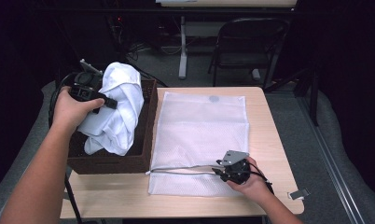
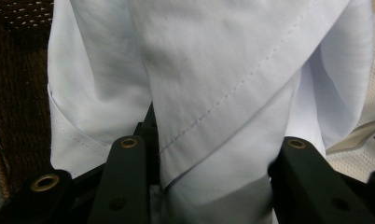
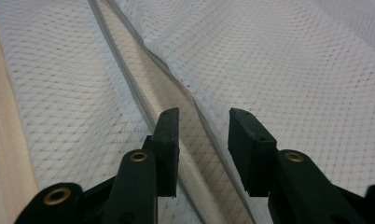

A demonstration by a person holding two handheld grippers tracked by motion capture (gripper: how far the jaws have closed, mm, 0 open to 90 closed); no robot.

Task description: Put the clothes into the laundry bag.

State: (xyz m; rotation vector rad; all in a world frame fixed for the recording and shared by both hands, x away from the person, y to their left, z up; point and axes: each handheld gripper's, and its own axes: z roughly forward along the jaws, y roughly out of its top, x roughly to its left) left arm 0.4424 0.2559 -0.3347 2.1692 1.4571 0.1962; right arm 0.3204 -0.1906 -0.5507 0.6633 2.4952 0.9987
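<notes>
The left claw (image 1: 110,102) is held above the dark woven basket (image 1: 148,140) at the left edge of the counter (image 1: 269,140). Its jaws are closed on a bunched white cloth (image 1: 118,107), which hangs from the grip down into the basket. In the left gripper view, the cloth (image 2: 213,93) passes between the two black jaws and shows a stitched hem.

A white mesh bag (image 1: 199,135) lies flat on the counter, just right of the basket. Its zipper opening (image 1: 181,169) runs left to right near the near edge.

The right claw (image 1: 218,170) rests low at the near right part of the bag. In the right gripper view, the right claw (image 3: 203,144) stands partly open and holds nothing. One jaw lies on each side of the raised upper edge of the zipper opening (image 3: 176,88).
</notes>
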